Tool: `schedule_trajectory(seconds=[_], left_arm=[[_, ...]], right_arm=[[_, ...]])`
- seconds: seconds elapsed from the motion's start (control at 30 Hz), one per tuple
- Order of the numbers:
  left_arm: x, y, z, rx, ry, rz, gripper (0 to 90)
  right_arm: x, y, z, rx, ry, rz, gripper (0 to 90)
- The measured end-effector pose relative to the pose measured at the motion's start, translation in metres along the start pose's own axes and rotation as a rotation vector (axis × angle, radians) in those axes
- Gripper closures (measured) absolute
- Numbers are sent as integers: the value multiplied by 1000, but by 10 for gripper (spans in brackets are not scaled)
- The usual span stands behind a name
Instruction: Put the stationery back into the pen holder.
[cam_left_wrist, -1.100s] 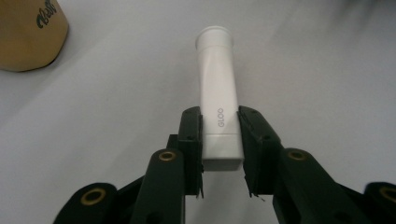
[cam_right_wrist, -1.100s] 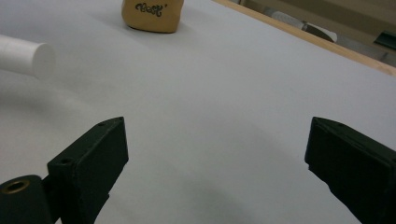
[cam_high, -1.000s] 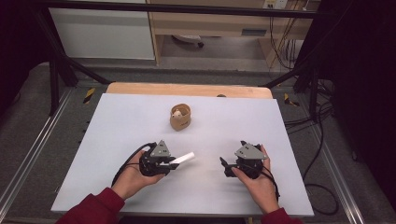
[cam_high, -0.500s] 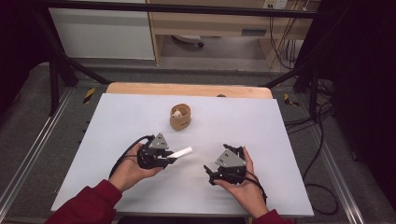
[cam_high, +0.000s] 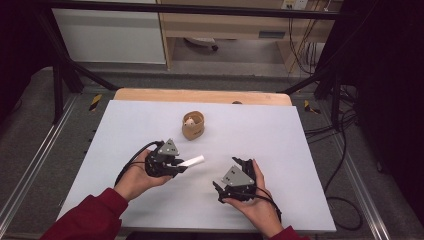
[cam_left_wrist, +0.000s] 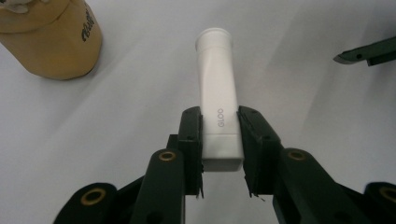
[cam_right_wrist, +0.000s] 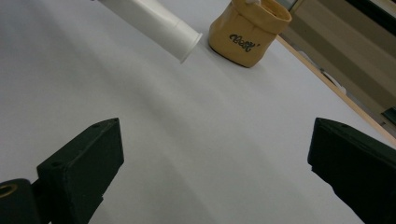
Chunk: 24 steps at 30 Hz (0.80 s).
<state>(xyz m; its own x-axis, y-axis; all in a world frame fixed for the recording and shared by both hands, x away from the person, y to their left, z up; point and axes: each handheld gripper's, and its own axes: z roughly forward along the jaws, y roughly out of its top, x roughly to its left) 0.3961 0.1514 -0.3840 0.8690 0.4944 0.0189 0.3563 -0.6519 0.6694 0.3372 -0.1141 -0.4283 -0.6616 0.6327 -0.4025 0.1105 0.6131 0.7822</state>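
Left gripper (cam_left_wrist: 219, 154): we are clamping the flat crimped end of a white plastic squeeze tube (cam_left_wrist: 217, 107) between both jaws, so the tube is held clear of the white table sheet (cam_high: 280, 135). Its long axis is running straight out along the jaws, and in the high view its round cap end (cam_high: 200, 159) is pointing toward our right hand's side. Right gripper (cam_high: 231, 181): we are keeping its jaws wide apart with nothing between them (the right gripper view shows bare sheet in the gap). It is lying near the cap and is the closer free tool. The tan fabric pouch (cam_high: 193, 126) is sitting farther up the table, beyond the tube.
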Motion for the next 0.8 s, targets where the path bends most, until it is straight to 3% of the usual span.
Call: schedule_trajectory(seconds=[0.3, 0.37, 0.47, 0.8], left_arm=[[3, -2, -3, 10, -8, -20, 712], [3, -3, -3, 15, -10, -22, 713], [2, -3, -3, 28, -13, -22, 713], [-5, 5, -4, 39, -21, -12, 713]], right_arm=[[14, 9, 8, 8, 12, -85, 38], [19, 10, 10, 12, 11, -113, 43], [28, 15, 12, 16, -1, -192, 73], [41, 22, 15, 11, -26, -304, 155]])
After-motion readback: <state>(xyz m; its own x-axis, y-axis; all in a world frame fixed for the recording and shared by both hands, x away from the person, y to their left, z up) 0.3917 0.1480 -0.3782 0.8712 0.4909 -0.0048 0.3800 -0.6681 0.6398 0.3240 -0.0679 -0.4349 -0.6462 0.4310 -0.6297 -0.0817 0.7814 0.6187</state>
